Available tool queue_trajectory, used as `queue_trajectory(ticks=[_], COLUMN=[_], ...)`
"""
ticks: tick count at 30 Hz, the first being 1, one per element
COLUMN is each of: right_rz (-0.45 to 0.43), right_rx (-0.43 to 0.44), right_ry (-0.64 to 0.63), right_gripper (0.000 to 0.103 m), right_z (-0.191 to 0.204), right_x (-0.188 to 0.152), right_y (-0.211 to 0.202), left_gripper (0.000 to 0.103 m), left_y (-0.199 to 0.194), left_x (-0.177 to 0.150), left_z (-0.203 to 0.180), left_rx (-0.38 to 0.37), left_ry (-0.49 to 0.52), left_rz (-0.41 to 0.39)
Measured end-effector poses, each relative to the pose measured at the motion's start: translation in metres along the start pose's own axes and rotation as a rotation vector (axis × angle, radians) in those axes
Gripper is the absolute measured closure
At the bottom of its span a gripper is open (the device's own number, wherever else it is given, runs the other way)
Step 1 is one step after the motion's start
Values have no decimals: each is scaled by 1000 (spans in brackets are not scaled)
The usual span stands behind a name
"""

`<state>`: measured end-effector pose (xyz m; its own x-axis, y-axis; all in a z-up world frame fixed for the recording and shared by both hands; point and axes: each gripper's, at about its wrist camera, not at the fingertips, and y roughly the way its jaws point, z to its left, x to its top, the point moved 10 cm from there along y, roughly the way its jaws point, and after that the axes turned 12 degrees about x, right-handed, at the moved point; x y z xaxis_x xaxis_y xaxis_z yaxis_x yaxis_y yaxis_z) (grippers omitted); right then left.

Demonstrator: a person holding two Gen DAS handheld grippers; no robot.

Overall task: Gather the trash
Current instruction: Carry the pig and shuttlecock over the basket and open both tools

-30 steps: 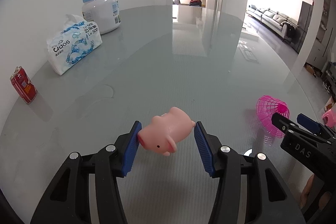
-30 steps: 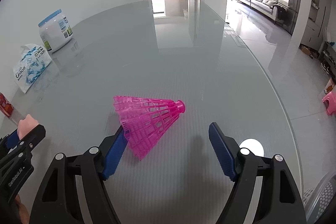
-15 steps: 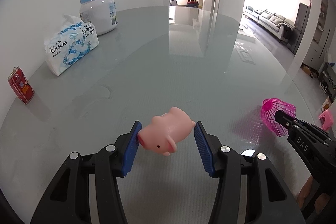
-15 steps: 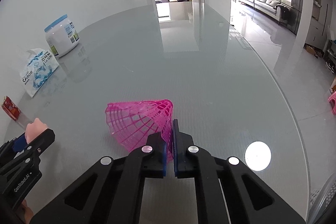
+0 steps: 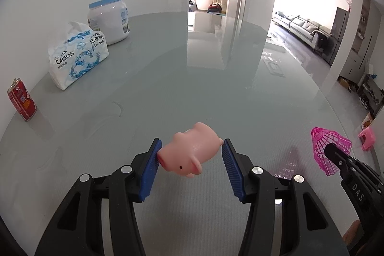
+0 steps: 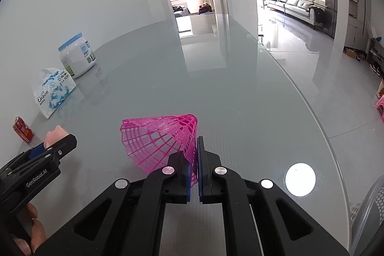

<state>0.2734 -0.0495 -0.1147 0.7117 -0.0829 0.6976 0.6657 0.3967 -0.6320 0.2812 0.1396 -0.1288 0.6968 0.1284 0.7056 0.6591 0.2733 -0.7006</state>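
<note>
Item 1. Left claw [image 5: 190,160]: lower centre of the left wrist view, black arms with blue ribbed pads, clamped on the pink pig toy [image 5: 189,152]. The toy sits crosswise between the pads, snout at the left pad, rump at the right pad, clear of the desk [image 5: 216,92]. In the right wrist view the same claw shows at lower left, with the toy's end protruding past its tip and a person's fingers [image 6: 31,229] beneath it.

Item 2. Right claw [image 6: 194,155]: lower centre of the right wrist view, pads drawn together on the skirt of the pink shuttlecock [image 6: 160,138]. The mesh skirt is pinched flat at the pads and flares open toward the left of the frame. In the left wrist view the shuttlecock appears at right of the frame, at the tip of the right claw.

Item 3. Desk: pale grey, glossy, rounded edge, reflecting a doorway.

Item 4. Red can [image 5: 21,100]: upright, far left of the left wrist view, near the wall.

Item 5. Tissue pack [image 5: 76,56]: white with blue print, upper left, just in front of the jar.

Item 6. White jar [image 5: 109,18]: blue lid, upright, upper left, by the wall.

Item 7. Pink stool [image 5: 366,138]: on the floor, far right, beyond the desk edge.
</note>
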Motion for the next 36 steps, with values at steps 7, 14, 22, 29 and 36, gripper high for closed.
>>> queue_trajectory(ticks=[7, 14, 22, 29, 36], right_rz=[-32, -66, -133, -204, -261], right_rx=[-33, -67, -122, -183, -272], right_ry=[41, 106, 171, 270, 344], right_gripper=[98, 98, 98, 99, 98], right_z=[-20, -55, -104, -160, -211], right_x=[-19, -44, -70, -100, -140], right_y=[-44, -101, -178, -246, -310], left_gripper=[52, 52, 52, 52, 52], left_y=[-14, -33, -58, -126, -197], left_x=[-3, -12, -34, -57, -94], left_z=[-14, -43, -90, -160, -235], left_rx=[-31, -67, -147, -288, -445], left_ry=[20, 99, 189, 283, 376], left_rz=[-18, -59, -61, -119, -148])
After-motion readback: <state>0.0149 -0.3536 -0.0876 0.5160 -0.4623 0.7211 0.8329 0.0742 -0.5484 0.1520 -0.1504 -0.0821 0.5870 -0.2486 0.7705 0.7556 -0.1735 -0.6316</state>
